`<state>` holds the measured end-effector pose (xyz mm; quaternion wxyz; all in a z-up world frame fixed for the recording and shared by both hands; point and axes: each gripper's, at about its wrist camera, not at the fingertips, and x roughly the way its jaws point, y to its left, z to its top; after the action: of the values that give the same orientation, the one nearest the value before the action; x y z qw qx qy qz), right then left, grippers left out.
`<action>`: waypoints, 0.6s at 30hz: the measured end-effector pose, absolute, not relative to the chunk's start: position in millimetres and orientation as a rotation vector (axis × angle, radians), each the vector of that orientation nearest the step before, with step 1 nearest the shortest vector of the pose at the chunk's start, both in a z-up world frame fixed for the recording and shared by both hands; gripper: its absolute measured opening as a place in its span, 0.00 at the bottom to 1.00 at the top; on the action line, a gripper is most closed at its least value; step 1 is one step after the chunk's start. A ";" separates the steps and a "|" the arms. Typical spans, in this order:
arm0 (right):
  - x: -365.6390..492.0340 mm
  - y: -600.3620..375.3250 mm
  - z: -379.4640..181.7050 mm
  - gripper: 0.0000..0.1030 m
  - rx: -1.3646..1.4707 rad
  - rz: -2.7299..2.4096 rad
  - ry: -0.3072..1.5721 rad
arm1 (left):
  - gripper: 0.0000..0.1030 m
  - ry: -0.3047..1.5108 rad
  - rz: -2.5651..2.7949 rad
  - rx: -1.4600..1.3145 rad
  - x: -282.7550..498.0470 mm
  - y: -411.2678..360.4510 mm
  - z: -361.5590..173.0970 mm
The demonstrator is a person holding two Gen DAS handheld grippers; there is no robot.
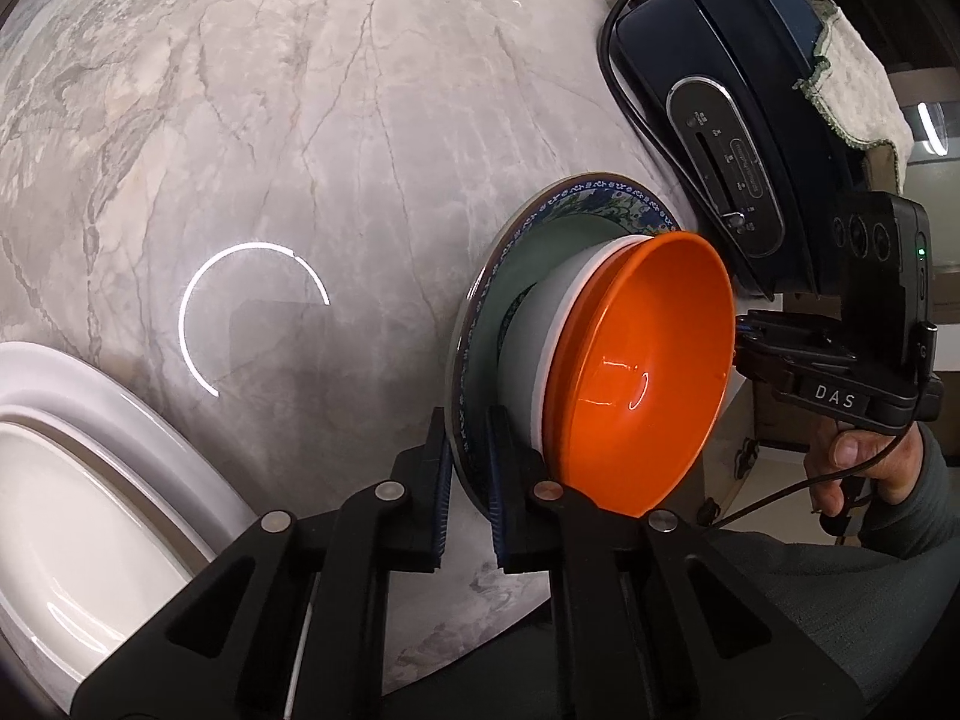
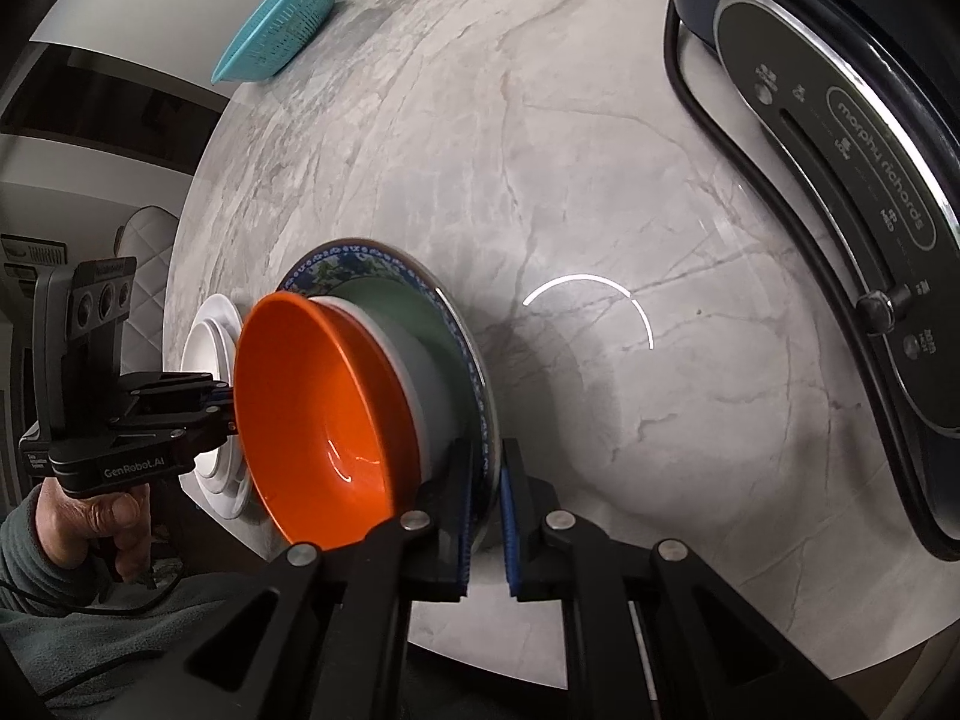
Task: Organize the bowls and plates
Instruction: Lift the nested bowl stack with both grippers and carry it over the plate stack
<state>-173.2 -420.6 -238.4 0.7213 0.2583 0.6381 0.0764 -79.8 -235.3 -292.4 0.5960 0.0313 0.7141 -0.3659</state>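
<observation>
Left wrist view: blue-patterned plate (image 1: 591, 195) carrying white bowl (image 1: 528, 348) and orange bowl (image 1: 642, 372); both grippers' jaws clamp its rim. Appliance (image 2: 864, 180) reads "morphy richards"; left gripper (image 2: 225, 405) "GenRobot.AI".

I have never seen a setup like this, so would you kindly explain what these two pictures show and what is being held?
No robot here: a person holds handheld black tongs in each hand, each with a fisheye camera looking along its fingers. One picture is from the left tongs, the other from the right tongs. Both are shut on opposite edges of a blue-patterned plate carrying a white bowl with an orange plastic bowl nested inside. On the grey marble table there are also white stacked dishes, a teal plastic colander and a dark blue appliance.
</observation>
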 end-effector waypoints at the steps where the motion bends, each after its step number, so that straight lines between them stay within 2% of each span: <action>1: -172.2 -421.5 -238.6 0.10 0.572 0.168 1.411 | 0.08 1.661 -0.843 0.076 -79.5 -236.2 -292.5; 18: -163.7 -433.4 -245.3 0.10 0.611 0.213 1.447 | 0.08 1.676 -0.745 0.039 -89.8 -234.3 -296.7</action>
<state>-163.7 -433.4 -245.3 0.7019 0.2745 0.6502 0.0957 -89.8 -234.3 -296.7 0.6081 0.0168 0.7253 -0.3223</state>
